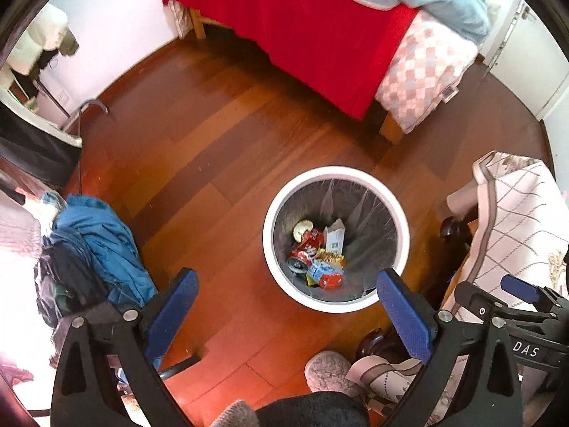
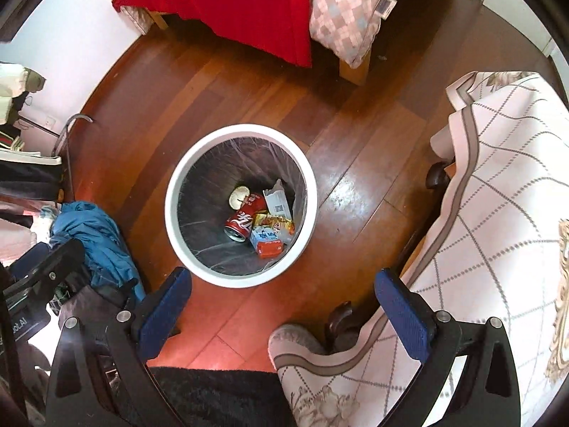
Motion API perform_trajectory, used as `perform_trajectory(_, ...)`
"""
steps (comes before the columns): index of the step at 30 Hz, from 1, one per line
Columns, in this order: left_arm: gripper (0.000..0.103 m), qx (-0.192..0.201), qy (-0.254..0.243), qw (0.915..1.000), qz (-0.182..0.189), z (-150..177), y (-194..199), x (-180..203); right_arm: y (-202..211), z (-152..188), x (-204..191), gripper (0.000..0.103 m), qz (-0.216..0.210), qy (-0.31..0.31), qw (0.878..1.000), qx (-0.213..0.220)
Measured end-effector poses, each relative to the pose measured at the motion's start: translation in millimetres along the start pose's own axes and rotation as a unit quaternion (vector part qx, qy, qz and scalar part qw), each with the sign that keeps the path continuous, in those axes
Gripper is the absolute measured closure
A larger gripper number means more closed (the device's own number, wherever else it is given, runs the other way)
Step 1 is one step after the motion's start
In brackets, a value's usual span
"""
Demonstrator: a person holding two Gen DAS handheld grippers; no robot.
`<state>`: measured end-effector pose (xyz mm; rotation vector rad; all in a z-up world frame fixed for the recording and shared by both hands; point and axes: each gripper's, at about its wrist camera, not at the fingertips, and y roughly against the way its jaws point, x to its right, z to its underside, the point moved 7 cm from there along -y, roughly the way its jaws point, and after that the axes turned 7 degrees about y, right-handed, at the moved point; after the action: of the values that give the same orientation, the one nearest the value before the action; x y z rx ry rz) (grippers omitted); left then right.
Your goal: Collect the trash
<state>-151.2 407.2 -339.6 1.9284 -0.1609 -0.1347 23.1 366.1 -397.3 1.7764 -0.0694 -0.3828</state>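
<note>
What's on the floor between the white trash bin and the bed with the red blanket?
Nothing: in both wrist views only bare wooden floor lies between the trash bin and the bed.

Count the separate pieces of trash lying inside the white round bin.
5, all at the bottom of the white round bin: red soda can, white paper carton, yellow snack wrapper, blue-and-orange box, pale round lid. More may lie underneath.
</note>
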Motion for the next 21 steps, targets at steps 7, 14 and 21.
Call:
perform_trajectory(7, 0.0, 0.056, -0.006, 0.9984, 0.01, 0, 66, 6, 72, 13, -1, 0.0, -0.021, -0.009, 0.998, 0.063)
perform_trajectory(14, 0.0, 0.115, -0.021, 0.993, 0.015, 11, 132, 23, 152, 31, 1, 0.0, -0.049, -0.017, 0.99, 0.133)
perform_trajectory(21, 0.0, 0.14, -0.049, 0.9884, 0.032, 30, 168, 66, 221, 61, 33, 0.0, -0.093, -0.06, 0.976, 0.188)
